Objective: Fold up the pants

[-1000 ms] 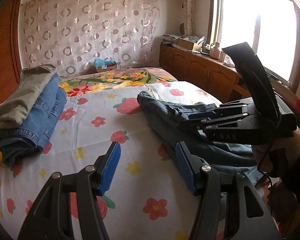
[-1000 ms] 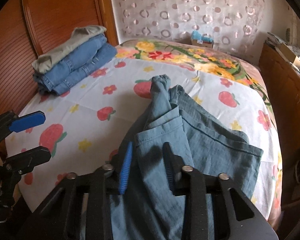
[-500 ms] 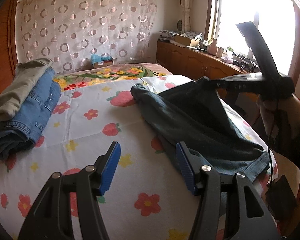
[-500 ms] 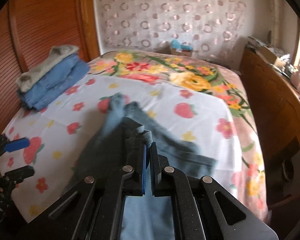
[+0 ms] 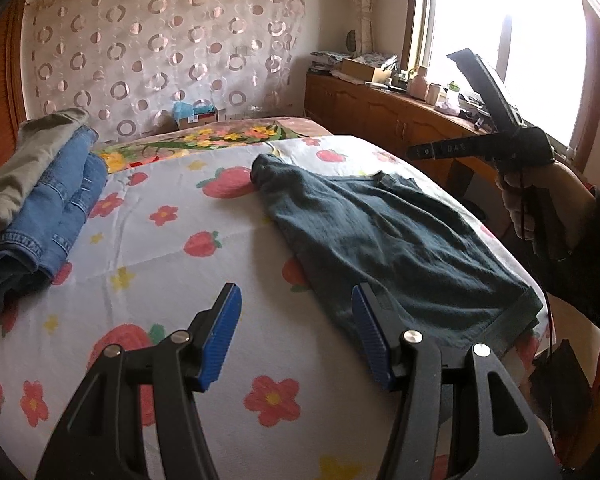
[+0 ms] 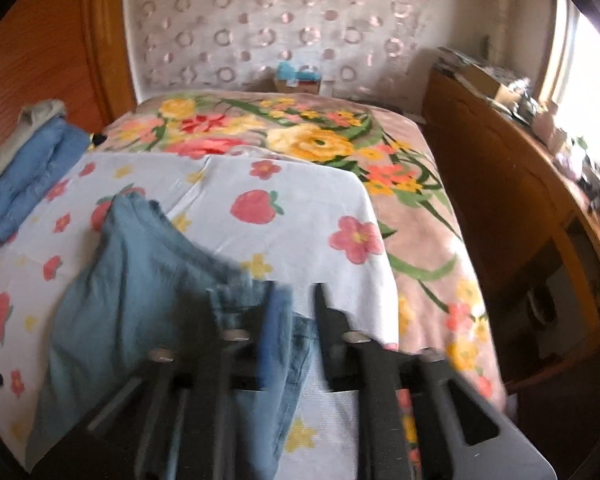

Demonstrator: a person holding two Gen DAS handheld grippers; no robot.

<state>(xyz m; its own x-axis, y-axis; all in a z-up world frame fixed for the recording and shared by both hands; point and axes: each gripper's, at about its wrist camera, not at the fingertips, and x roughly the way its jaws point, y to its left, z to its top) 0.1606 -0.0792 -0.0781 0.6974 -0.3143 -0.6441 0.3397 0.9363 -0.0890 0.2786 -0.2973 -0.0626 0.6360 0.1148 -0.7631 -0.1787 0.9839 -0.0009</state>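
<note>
Dark blue pants (image 5: 380,232) lie spread flat on the right half of the strawberry-print sheet (image 5: 160,248). My left gripper (image 5: 296,312) hovers open over the sheet near the pants' near left edge, with nothing between its blue pads. In the left wrist view a hand holds my right gripper (image 5: 420,151) above the pants' far right corner. The right wrist view is blurred by motion. There my right gripper (image 6: 296,308) has its jaws opening, and the pants (image 6: 140,280) lie loose under its left finger, clear of the pads.
A stack of folded jeans and a beige garment (image 5: 40,200) sits at the sheet's left edge, also in the right wrist view (image 6: 24,168). A floral blanket (image 6: 300,140) covers the far bed. A wooden cabinet (image 5: 380,112) with clutter runs under the window at right.
My right gripper shut on a pants edge, drew it to the right so the cloth spread flat, then let go. My left gripper stayed where it was, open.
</note>
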